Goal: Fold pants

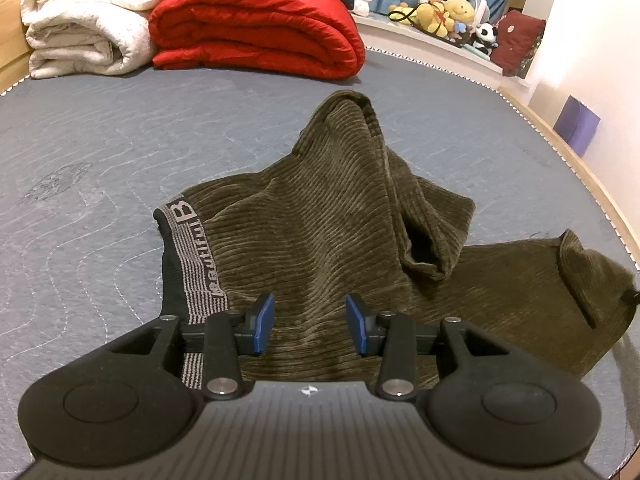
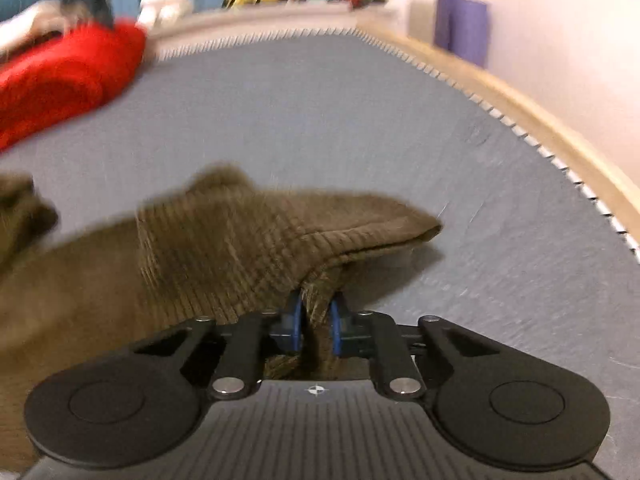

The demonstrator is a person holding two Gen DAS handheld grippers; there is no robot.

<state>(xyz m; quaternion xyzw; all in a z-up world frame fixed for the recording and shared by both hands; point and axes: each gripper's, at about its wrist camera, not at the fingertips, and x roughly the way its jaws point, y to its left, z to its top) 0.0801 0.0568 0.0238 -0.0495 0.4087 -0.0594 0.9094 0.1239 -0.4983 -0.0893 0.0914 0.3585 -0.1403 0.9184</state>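
Olive corduroy pants (image 1: 328,216) lie crumpled on the grey quilted mattress (image 1: 100,152), with the black and grey lettered waistband (image 1: 188,256) at the left and one leg bunched up in a peak. My left gripper (image 1: 310,322) hovers just above the waist area, open, with its blue pads (image 1: 264,322) apart and no cloth pinched. In the right wrist view the picture is blurred. There my right gripper (image 2: 316,320) is shut on a fold of the pants (image 2: 240,248) near a leg end, and the cloth bunches between its blue pads (image 2: 295,320).
A folded white blanket (image 1: 88,20) and a folded red quilt (image 1: 260,28) sit at the far end of the mattress. Stuffed toys (image 1: 444,14) line a ledge behind. The wooden bed frame (image 2: 520,100) and a white wall run along the right, with a purple box (image 1: 578,124) there.
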